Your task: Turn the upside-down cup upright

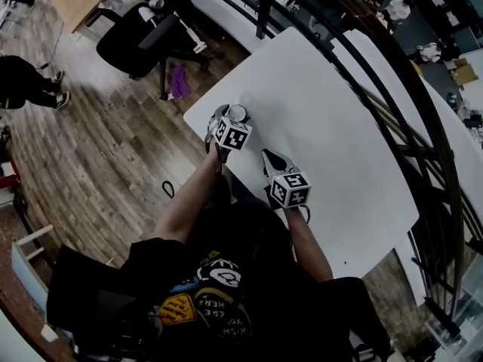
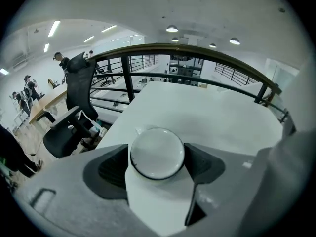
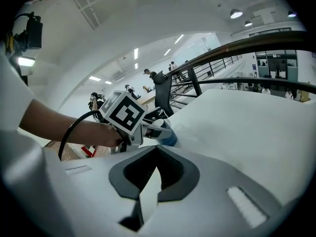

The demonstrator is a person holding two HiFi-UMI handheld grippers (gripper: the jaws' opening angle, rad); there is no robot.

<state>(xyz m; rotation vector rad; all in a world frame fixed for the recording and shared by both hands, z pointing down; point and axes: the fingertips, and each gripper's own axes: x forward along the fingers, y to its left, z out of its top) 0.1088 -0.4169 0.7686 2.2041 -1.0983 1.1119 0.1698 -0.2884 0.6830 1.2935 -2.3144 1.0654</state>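
Where the white table (image 1: pixel 339 127) comes to its near corner, the cup (image 2: pixel 157 153) stands bottom-up; the left gripper (image 1: pixel 230 119) straddles it, jaws spread wide on either side, not clamping; the right gripper (image 3: pixel 156 152) hangs close by above the tabletop, jaws pressed together on nothing.

The white worktop (image 1: pixel 332 134) has a smooth, plain surface. A pale cup (image 1: pixel 237 112) stands directly on it, upside down with its flat round base facing up. It is near the worktop's corner closest to the office chair (image 1: pixel 139 40) and the wooden floor (image 1: pixel 113 149).
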